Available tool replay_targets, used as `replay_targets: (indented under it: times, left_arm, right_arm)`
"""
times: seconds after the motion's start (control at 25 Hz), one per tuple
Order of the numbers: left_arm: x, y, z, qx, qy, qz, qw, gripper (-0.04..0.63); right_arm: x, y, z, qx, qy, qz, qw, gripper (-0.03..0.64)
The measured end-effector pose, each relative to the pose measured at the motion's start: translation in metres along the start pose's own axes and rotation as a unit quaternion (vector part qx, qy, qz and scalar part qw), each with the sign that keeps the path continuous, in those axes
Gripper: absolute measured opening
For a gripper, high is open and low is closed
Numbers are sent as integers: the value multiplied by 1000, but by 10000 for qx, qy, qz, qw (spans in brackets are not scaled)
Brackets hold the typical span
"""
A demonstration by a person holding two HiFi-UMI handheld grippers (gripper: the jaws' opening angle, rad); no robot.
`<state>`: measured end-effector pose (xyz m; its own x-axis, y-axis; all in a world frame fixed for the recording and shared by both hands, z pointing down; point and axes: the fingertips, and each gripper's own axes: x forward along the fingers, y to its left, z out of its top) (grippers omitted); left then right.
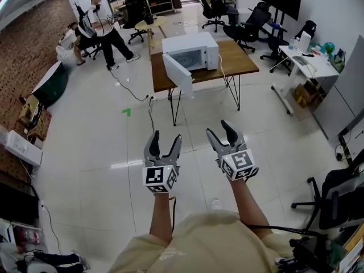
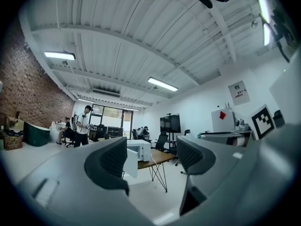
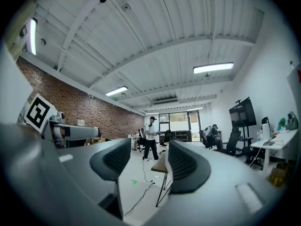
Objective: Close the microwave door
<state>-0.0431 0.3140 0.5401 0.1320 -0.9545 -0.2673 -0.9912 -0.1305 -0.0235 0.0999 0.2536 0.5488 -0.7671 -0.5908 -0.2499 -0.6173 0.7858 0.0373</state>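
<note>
Holds two tools out at arm's length over the tiled floor (image 1: 91, 152), well short of the microwave (image 1: 190, 51) and touching nothing. Points both toward the microwave, tips tilted a little upward.

Finds the microwave, white, sitting on a brown counter (image 1: 242, 61) far ahead. Finds its door (image 1: 177, 74) swung wide open from the microwave's left front corner, standing out roughly square to the microwave's face.

Carries the left tool (image 1: 166, 136) with jaws about half spread, leaving a clear gap with nothing gripped. Looks, in the left gripper view, between the ribbed pads (image 2: 113, 160) and straight at the microwave and its open door, both small and distant. Takes in bare floor on the near side of the microwave.

Carries the right tool (image 1: 219, 128) beside the left one, equally far from the microwave. Has its jaws drawn closer together, down to a narrow gap, and likewise grips nothing. Frames, in the right gripper view, only a corner of the counter, one thin leg and a stretch of floor between the pads (image 3: 180, 163). Cannot make out the microwave in that view.
</note>
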Motion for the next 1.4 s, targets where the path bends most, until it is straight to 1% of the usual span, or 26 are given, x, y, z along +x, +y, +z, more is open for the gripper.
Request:
replay_targets:
  times: [0.08, 0.2, 0.36, 0.44, 0.48, 0.56, 0.64, 0.72, 0.8, 0.92, 1.0, 1.12, 1.24, 1.4]
  left_arm:
    - [23, -4, -5, 43, -14, 37, 10000, 333]
    - [59, -1, -16, 124, -6, 40, 9999, 333]
    - [106, -16, -49, 273, 275, -139, 9992, 328]
    - [129, -21, -60, 235, 431, -142, 9987, 328]
    - [141, -15, -64, 198, 492, -133, 9985, 327]
    - [169, 10, -71, 128, 530, -133, 9984, 328]
    - [200, 35, -81, 75, 470, -161, 9987, 327]
    - [228, 52, -92, 121, 410, -226, 9988, 327]
    - [250, 73, -95, 258, 342, -252, 9988, 327]
    - [276, 118, -79, 345, 106, -229, 9991, 327]
    - [292, 145, -68, 283, -35, -272, 9992, 327]
    - [313, 183, -64, 213, -131, -356, 9991, 327]
    - [330, 227, -76, 117, -41, -191, 9997, 322]
    - [349, 246, -99, -88, 36, -155, 9998, 322]
  right_arm:
    - [2, -27, -4, 5, -21, -48, 10000, 239]
    - [14, -63, -24, 111, 72, -137, 9998, 238]
    - [27, -116, -55, 421, 244, -234, 9985, 236]
    - [36, -139, -60, 497, 314, -191, 9981, 236]
    - [46, -144, -62, 511, 327, -170, 9980, 236]
    - [78, -150, -71, 501, 380, -134, 9979, 236]
    - [114, -159, -89, 435, 526, -93, 9976, 235]
    - [146, -171, -105, 375, 605, -73, 9974, 235]
    - [178, -177, -105, 330, 532, -57, 9980, 235]
    - [233, -171, -85, 183, 306, -1, 9994, 233]
    - [266, -166, -78, 116, 228, 24, 9997, 232]
    - [308, -154, -83, 34, 234, 89, 9997, 232]
    - [344, -146, -99, -21, 396, 229, 9990, 232]
    - [368, -167, -121, 98, 602, 167, 9980, 232]
